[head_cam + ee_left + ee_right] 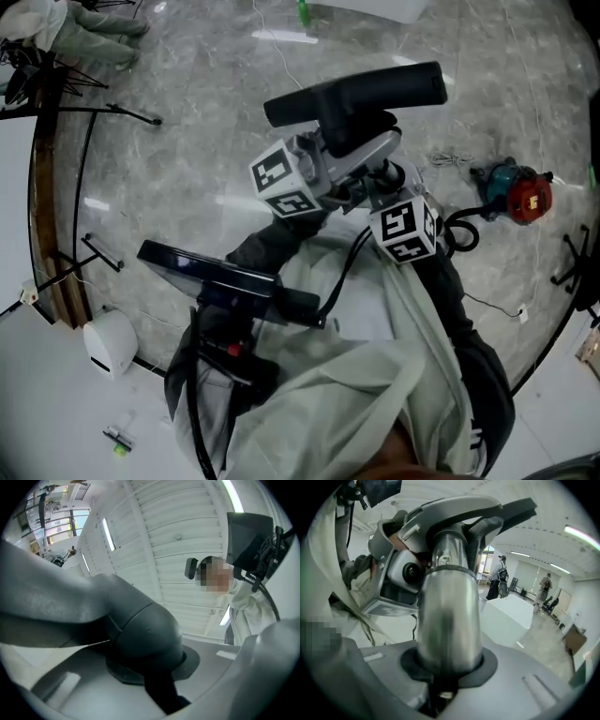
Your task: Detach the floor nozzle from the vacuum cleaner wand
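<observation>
The black floor nozzle [361, 92] is held up in the air over the marble floor. Its dark grey rounded neck [140, 630] fills the left gripper view, and my left gripper [150, 670] is shut on it. In the head view that gripper [323, 161] sits just under the nozzle, beside its marker cube. The silver wand tube [449, 620] runs up to the nozzle [464, 508] in the right gripper view, with my right gripper [450, 672] shut around it. From the head camera the right gripper [382, 183] lies close to the left one.
A red and teal power tool [517, 195] with a cable lies on the floor at the right. A black flat panel [220, 274] sticks out at the lower left, above a white round object [110, 342]. Black stand legs [94, 112] cross the left side. People [501, 576] stand far off.
</observation>
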`<state>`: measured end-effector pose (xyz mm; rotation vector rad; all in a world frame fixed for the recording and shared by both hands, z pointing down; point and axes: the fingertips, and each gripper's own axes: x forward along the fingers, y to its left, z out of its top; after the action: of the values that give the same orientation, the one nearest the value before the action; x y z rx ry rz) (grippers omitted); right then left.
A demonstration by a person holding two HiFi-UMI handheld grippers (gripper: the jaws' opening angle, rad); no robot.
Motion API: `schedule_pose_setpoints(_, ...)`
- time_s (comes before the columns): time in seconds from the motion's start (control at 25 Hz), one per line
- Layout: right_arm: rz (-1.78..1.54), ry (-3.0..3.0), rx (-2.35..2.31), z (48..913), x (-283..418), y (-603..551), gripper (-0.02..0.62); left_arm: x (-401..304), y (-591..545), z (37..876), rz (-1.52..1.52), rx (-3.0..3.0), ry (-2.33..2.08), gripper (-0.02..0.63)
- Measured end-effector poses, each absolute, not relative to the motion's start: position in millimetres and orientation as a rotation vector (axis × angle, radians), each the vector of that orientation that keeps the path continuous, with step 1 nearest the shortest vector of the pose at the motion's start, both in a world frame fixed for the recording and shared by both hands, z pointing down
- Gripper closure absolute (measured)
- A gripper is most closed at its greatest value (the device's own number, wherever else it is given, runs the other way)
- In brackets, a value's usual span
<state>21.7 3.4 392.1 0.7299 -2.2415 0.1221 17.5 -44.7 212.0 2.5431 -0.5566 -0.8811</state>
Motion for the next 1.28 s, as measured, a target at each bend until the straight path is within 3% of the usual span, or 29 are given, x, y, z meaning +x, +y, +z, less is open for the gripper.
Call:
schedule_pose_setpoints(0.36,0.527,-2.476,-0.365,363,25,94,0.508,42,22,183,-0.996,2.717,0.042,0.531)
schedule_pose_setpoints(0.92,0.161,-2.224,0.69,399,28,15,0.511,26,-37,216,-0.867,2.544,-0.483,0.532)
schedule_pose_setpoints(1.28,0.541,-2.504,-0.282,369,15,86,0.509,34,8,187,-0.998,2.669,0.048,0.529)
